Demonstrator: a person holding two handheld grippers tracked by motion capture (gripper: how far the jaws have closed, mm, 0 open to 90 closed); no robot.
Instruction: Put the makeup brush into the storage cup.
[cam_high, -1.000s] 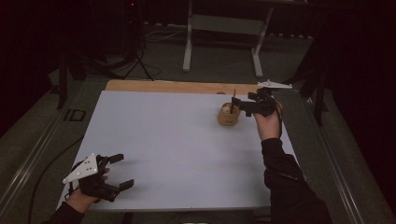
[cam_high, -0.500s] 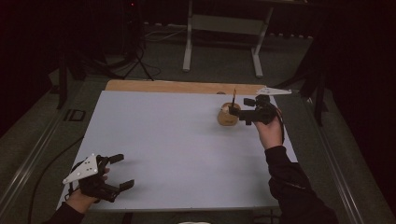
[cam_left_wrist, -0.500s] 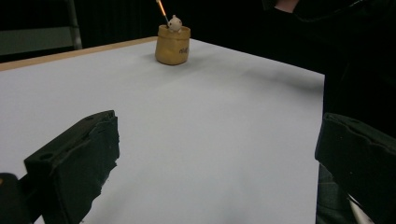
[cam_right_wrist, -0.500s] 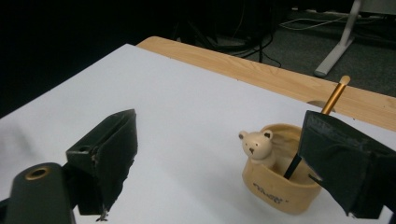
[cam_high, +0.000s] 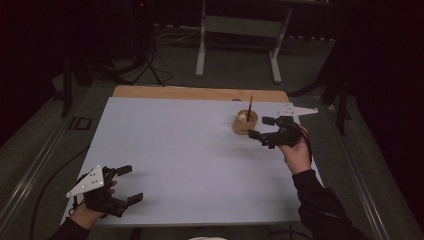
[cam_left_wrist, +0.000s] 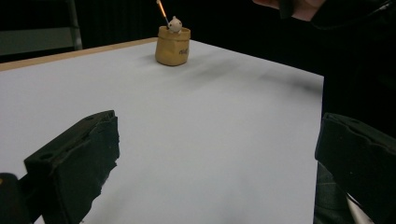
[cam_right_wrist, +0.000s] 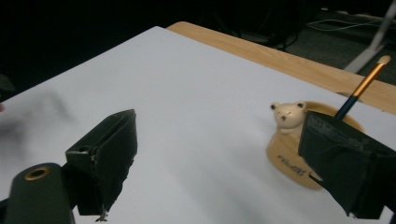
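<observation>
A small tan pen holder (cam_high: 245, 123) with a little bear figure (cam_right_wrist: 287, 114) on its rim stands at the table's far right. A pencil (cam_high: 249, 107) sticks up out of it. My right gripper (cam_high: 263, 128) hovers just right of the holder, open and empty, its jaws pointing left. In the right gripper view the holder (cam_right_wrist: 299, 163) sits partly behind the right jaw. At the near left corner my left gripper (cam_high: 129, 185) rests open with nothing in it. The left gripper view shows the holder (cam_left_wrist: 173, 45) far off across the white sheet.
A white sheet (cam_high: 190, 160) covers most of the table, with a wooden strip (cam_high: 200, 93) bare along the far edge. A metal stand (cam_high: 240, 30) and cables are on the dark floor beyond. The person's dark sleeve (cam_high: 325, 210) lies over the near right corner.
My right gripper has drawn back from the holder, toward the near right. The pencil stays standing in the holder. The left gripper has not moved.
</observation>
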